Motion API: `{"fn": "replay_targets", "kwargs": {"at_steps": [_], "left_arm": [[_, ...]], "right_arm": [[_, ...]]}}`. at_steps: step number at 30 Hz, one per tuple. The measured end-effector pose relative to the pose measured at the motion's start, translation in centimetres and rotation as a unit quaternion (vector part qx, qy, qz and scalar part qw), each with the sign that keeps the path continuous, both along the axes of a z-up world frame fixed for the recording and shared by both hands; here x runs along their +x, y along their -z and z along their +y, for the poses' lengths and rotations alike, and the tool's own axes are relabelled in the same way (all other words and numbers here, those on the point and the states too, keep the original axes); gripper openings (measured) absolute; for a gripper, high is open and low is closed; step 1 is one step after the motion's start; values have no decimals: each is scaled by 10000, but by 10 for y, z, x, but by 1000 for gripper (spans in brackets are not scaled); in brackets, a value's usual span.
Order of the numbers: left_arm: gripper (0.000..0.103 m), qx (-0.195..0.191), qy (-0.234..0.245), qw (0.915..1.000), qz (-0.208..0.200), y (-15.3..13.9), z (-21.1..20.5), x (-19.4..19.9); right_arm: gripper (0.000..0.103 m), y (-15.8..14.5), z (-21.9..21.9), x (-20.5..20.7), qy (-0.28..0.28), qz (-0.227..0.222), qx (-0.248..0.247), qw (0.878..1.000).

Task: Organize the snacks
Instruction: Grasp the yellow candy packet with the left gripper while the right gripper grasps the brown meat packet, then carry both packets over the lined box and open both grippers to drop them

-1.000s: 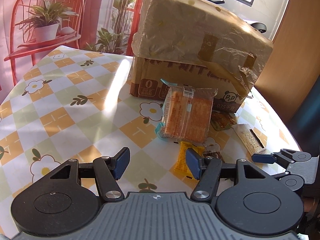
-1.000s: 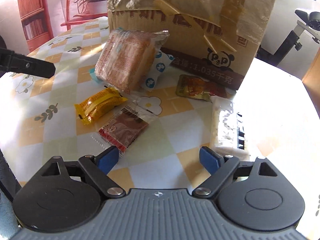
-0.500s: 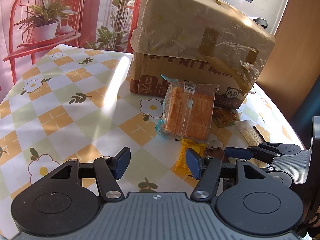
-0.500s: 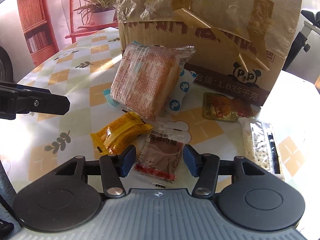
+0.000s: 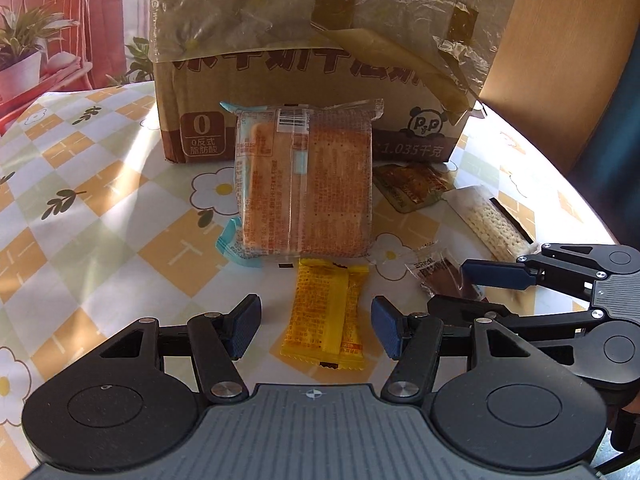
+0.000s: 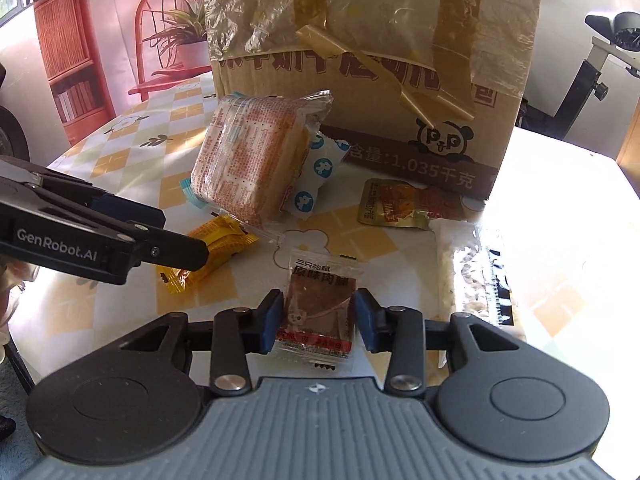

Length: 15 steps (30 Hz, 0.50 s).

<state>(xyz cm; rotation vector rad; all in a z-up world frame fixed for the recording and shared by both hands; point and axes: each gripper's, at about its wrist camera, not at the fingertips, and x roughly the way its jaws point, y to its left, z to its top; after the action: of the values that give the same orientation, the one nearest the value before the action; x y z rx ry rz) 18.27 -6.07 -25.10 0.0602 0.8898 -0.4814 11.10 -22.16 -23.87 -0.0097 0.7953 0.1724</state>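
Observation:
Snacks lie on the checked tablecloth in front of a taped cardboard box [image 5: 320, 60]. My left gripper [image 5: 316, 326] is open, its fingers on either side of a yellow snack packet [image 5: 326, 316], not touching it. My right gripper [image 6: 318, 316] has its pads against the sides of a small brown meat-snack packet [image 6: 318, 308], which also shows in the left wrist view [image 5: 440, 276]. A large clear cracker pack [image 5: 306, 184] leans toward the box. The left gripper's fingers [image 6: 120, 236] reach over the yellow packet [image 6: 208, 252] in the right wrist view.
A gold-brown sachet [image 6: 404, 204] lies by the box base. A long clear pack of white puffed snack [image 6: 468, 276] lies at the right. A white-and-blue wrapped snack [image 6: 316, 176] sits behind the cracker pack. The round table's edge [image 5: 592, 216] curves close on the right.
Both grippers moved forward toward the snacks. The left now straddles the yellow packet. The right gripper's jaws narrowed onto the brown packet.

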Motion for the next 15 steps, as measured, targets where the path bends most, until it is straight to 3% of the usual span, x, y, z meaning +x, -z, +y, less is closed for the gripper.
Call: {"fn": "replay_targets", "kwargs": {"at_steps": [6, 7, 9, 15], "left_arm": [[62, 279, 66, 9993, -237, 3, -12, 1], [60, 338, 56, 9990, -289, 3, -14, -1], [36, 455, 13, 9981, -413, 2, -16, -4], [34, 291, -49, 9989, -359, 0, -10, -10]], "right_arm": [[41, 2, -2, -1, -50, -93, 30, 9999], [41, 2, -2, -1, -50, -109, 32, 9999], [41, 3, -2, -2, -48, -139, 37, 9999], [41, 3, -2, -3, -29, -173, 58, 9998]]}}
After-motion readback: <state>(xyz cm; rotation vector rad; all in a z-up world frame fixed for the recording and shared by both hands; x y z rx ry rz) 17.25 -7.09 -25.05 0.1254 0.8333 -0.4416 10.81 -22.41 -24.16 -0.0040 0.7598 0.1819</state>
